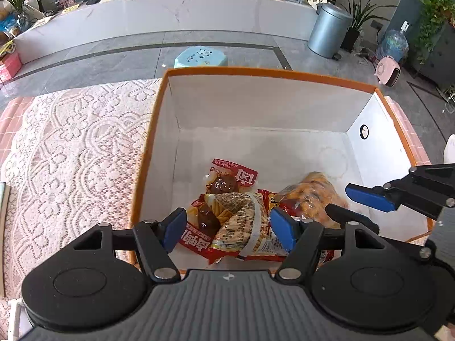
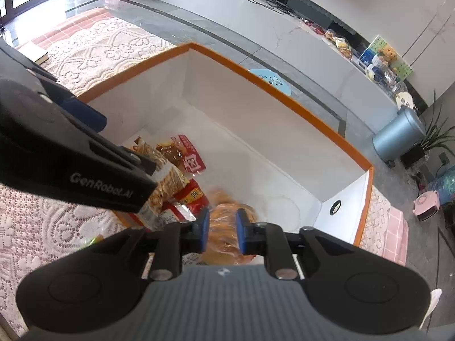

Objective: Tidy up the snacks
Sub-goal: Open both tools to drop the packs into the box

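Observation:
An orange-rimmed white box (image 1: 256,71) stands on a lace cloth. On its floor lie a red packet of brown meat (image 1: 227,176), a clear packet of yellow sticks (image 1: 241,218) on top of other red packets, and an orange bag (image 1: 310,196). My left gripper (image 1: 227,227) hangs open above the stick packet, its pads clear of it. My right gripper (image 2: 222,227) is over the box's right part. Its jaws stand a narrow gap apart, and the blurred orange bag (image 2: 224,216) shows through the gap below them. The left gripper (image 2: 123,143) crosses the right wrist view at the left.
The lace cloth (image 1: 71,156) covers the table around the box. A book edge (image 1: 4,199) lies at the far left. On the floor beyond are a light blue stool (image 1: 200,56), a grey bin (image 1: 330,29), a pink heater (image 1: 388,71) and a long white counter (image 1: 170,14).

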Demonstrator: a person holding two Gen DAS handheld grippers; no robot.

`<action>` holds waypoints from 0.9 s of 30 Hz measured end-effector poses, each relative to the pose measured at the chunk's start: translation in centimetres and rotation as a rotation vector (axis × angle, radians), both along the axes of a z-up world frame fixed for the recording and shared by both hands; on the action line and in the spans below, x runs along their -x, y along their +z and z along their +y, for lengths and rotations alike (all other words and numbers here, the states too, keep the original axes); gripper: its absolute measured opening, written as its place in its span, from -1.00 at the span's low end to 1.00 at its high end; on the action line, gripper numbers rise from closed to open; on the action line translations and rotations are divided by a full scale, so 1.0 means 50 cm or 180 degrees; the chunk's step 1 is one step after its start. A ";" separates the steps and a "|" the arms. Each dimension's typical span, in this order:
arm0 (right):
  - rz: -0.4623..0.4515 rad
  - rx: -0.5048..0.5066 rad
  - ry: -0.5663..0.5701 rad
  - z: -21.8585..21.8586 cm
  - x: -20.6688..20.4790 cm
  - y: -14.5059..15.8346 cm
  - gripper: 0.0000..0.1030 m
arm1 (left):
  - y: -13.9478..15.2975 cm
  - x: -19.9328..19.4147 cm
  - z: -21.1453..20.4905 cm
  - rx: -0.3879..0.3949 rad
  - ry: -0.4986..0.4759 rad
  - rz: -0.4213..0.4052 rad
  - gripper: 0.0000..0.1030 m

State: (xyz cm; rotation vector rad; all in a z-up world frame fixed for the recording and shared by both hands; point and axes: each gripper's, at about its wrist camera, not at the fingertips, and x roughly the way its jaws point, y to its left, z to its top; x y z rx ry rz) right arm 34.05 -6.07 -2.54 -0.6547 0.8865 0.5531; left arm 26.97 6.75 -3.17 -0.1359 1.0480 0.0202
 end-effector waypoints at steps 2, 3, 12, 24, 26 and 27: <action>0.0003 0.0023 0.0000 0.006 0.004 0.002 -0.69 | 0.009 0.008 0.001 -0.0026 -0.0006 -0.0027 0.54; 0.0019 0.0018 -0.0003 0.007 0.006 0.005 -0.69 | 0.011 0.014 0.000 -0.0033 -0.0013 -0.0037 0.54; 0.0018 0.0008 -0.0043 -0.002 0.027 0.048 -0.22 | 0.049 0.044 -0.007 -0.0002 -0.0017 -0.0141 0.54; 0.0061 -0.0512 -0.0373 -0.083 0.089 0.136 0.02 | 0.132 0.143 -0.042 0.0047 -0.0201 -0.0596 0.58; -0.0025 -0.0618 -0.0390 -0.101 0.114 0.151 0.05 | 0.141 0.166 -0.047 0.0104 -0.0241 -0.0692 0.59; -0.0055 -0.0692 -0.0405 -0.112 0.128 0.158 0.08 | 0.146 0.178 -0.050 0.0131 -0.0254 -0.0743 0.59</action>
